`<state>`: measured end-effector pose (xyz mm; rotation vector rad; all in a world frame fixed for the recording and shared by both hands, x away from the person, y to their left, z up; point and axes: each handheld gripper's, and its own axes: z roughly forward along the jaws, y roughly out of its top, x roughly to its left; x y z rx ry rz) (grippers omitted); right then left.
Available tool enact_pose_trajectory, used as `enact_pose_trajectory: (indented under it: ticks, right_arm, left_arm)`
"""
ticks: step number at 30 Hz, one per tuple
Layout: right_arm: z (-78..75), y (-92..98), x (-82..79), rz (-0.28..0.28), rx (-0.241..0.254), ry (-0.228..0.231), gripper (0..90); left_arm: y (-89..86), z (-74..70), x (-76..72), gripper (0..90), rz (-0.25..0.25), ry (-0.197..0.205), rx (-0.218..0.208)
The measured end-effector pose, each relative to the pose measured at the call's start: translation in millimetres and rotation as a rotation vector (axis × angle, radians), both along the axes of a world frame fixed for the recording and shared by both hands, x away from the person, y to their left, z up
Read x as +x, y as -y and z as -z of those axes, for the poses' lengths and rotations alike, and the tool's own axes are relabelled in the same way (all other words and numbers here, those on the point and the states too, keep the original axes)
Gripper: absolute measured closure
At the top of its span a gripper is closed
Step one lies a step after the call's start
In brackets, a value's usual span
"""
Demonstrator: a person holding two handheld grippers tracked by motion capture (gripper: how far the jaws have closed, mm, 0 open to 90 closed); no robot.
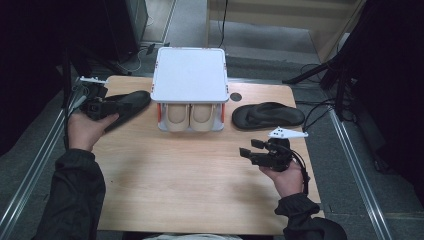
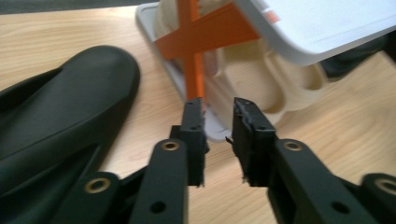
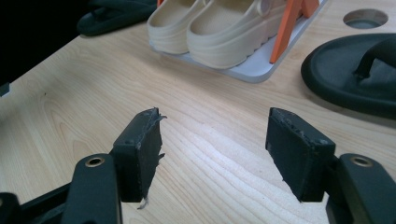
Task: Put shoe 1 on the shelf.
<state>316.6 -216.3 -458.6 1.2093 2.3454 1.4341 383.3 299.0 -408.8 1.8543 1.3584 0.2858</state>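
The high view looks forward and down on the whole light wooden table (image 1: 190,175). Each gripper view sits low and close, facing the white two-tier shoe rack with orange struts (image 1: 190,80) (image 2: 196,56) (image 3: 261,65) at the far middle, which all views share.

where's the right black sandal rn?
High view: right black sandal lies flat on the table, right of the shoe rack, just beyond the right gripper.

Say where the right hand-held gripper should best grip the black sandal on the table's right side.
Probably the edge of the sole at the black sandal's near long side, coming from the person's side with the right hand-held gripper. The sandal lies flat, sole down, lengthwise across the table, so its thin rim fits between the open jaws. The raised strap is another option.
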Motion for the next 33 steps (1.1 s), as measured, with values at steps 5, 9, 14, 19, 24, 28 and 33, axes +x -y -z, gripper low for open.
enact_pose_trajectory:
  ticks: [5, 9, 14, 19, 24, 28, 33]
  right_arm:
    - [3.6, -2.4, -1.7, -0.005, -0.012, -0.007, 36.5]
    - [5.6, -2.8, -4.4, -0.002, -0.016, -0.008, 36.7]
    - [7.9, -0.6, -9.3, 0.009, -0.021, -0.016, 36.7]
    - [7.9, 5.6, -16.1, 0.031, -0.011, -0.014, 36.7]
    - [9.5, 11.5, -19.4, 0.053, -0.009, -0.017, 36.9]
    - [9.9, 12.9, -20.8, 0.055, -0.01, -0.014, 37.0]
    - [11.9, 13.3, -21.6, 0.06, -0.015, -0.024, 37.0]
  left_arm:
    - [-3.8, 11.9, 8.6, 83.8, -0.025, -0.005, 0.022]
    - [-4.3, 21.3, 17.8, 86.6, -0.041, -0.011, 0.029]
    - [-3.1, 33.0, 30.3, 89.9, -0.061, -0.03, 0.042]
    - [0.1, 46.8, 44.0, 90.0, -0.094, -0.037, 0.055]
    - [-3.7, 57.9, 53.9, 90.0, -0.13, -0.044, 0.04]
    - [-6.3, 65.1, 64.1, 90.0, -0.159, -0.064, 0.073]
    - [-2.5, 69.2, 75.0, 90.0, -0.182, -0.031, 0.061]
